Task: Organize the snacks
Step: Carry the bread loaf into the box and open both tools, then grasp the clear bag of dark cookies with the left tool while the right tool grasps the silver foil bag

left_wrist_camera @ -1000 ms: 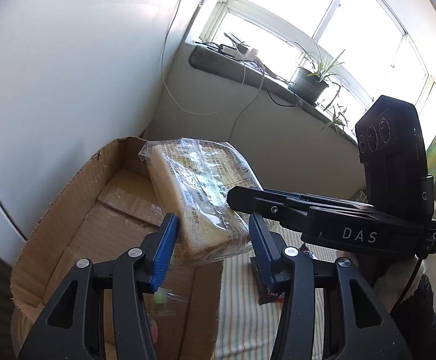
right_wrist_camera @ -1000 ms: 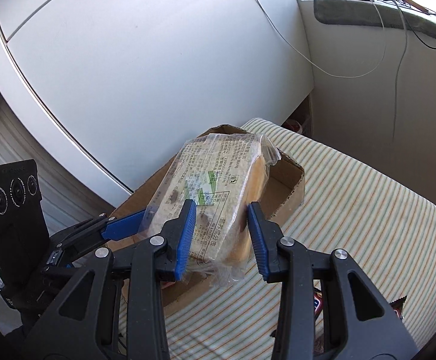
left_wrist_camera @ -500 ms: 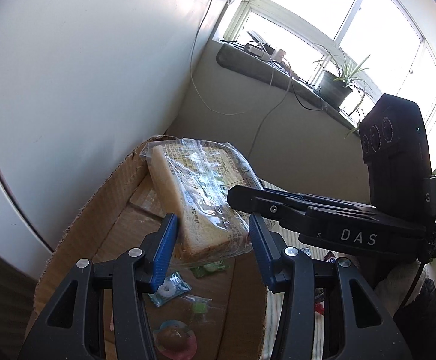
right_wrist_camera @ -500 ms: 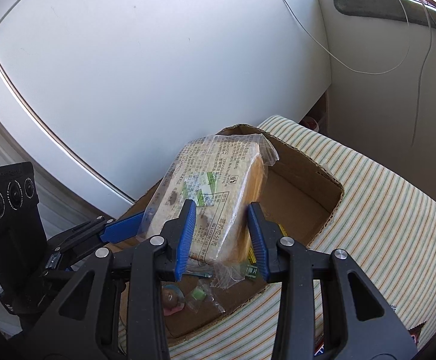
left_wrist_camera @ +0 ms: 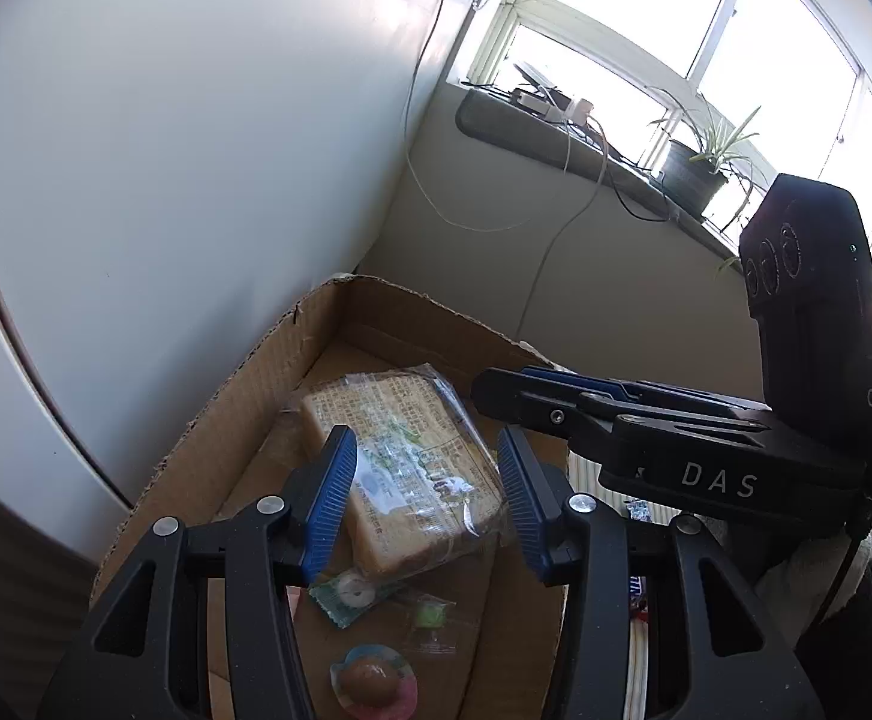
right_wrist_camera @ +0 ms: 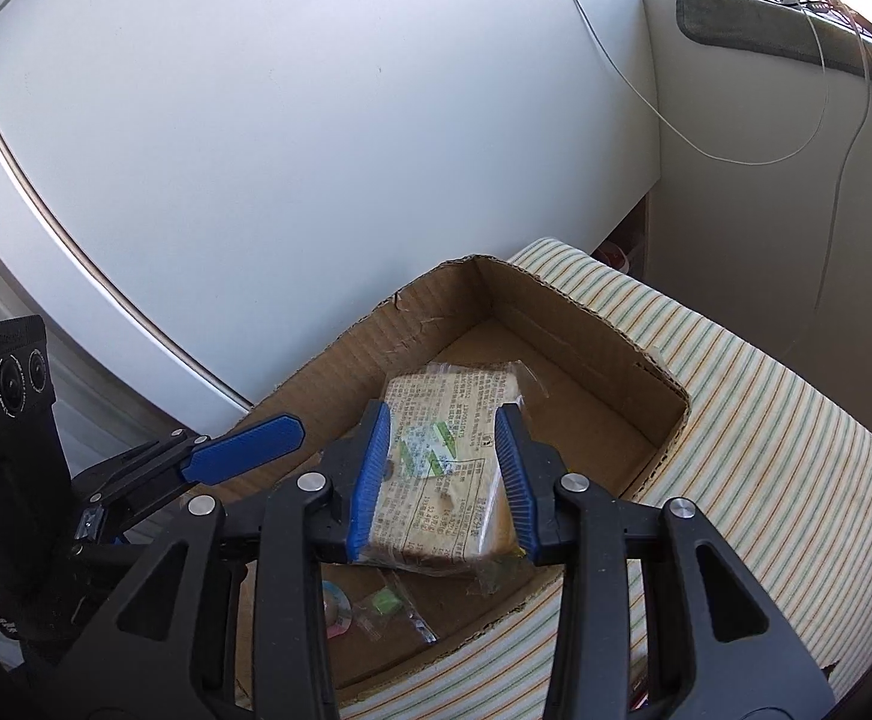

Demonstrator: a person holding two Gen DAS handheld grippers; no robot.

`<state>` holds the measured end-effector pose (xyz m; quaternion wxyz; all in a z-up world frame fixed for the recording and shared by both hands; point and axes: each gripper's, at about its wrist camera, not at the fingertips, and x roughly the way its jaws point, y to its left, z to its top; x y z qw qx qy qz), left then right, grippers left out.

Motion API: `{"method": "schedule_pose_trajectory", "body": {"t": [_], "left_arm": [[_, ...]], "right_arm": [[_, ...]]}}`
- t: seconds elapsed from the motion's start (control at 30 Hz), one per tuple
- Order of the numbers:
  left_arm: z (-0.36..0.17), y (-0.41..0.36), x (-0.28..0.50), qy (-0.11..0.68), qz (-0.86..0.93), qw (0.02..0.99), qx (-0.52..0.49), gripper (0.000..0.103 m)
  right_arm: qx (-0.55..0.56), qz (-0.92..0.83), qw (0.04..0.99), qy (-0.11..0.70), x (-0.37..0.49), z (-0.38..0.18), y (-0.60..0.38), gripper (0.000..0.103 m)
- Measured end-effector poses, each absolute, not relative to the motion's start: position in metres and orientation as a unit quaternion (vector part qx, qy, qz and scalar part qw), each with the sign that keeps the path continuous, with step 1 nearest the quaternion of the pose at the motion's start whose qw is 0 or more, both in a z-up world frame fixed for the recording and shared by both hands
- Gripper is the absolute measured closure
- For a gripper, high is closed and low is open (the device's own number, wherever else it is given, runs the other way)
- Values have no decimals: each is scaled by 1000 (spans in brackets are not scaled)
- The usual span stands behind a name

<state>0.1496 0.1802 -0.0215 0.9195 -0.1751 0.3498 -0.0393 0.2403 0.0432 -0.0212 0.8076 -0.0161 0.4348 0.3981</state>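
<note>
A loaf of sliced bread in a clear printed bag lies flat on the floor of an open cardboard box. It also shows in the right wrist view, inside the same box. My left gripper is open above the loaf, its blue pads apart and clear of it. My right gripper is open too, its pads either side of the loaf with gaps showing. Small wrapped sweets lie in the box in front of the loaf.
The box sits on a striped cloth surface against a white wall. A round pink-rimmed snack lies at the box's near end. More snack wrappers lie on the cloth to the right. A windowsill with a plant is behind.
The bread was held up between both grippers above the box. It now lies on the box floor and both grippers have let go and opened.
</note>
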Motion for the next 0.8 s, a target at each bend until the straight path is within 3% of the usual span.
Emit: {"method": "schedule_pose_trajectory", "body": {"t": [0.07,0.17,0.37,0.43,0.5,0.8], "left_arm": [[-19,179,147,348,-37,921,-170,56],[-16,176,143,346,-37,923,-164,56],[-5,164,129,332,-39,930,-151,54],[-1,156,124,327,-45,933,-144,54],[2,146,118,323,-55,935,-140,54],[1,94,96,317,-109,935,-117,54]], "right_arm": [[-16,394,810,434,240,-20,39,64],[-12,386,816,431,238,-17,28,53],[-7,371,829,419,231,-7,-4,50],[-12,364,836,410,224,-2,-19,41],[-16,357,844,400,215,2,-36,38],[-16,313,873,375,170,9,-121,37]]}}
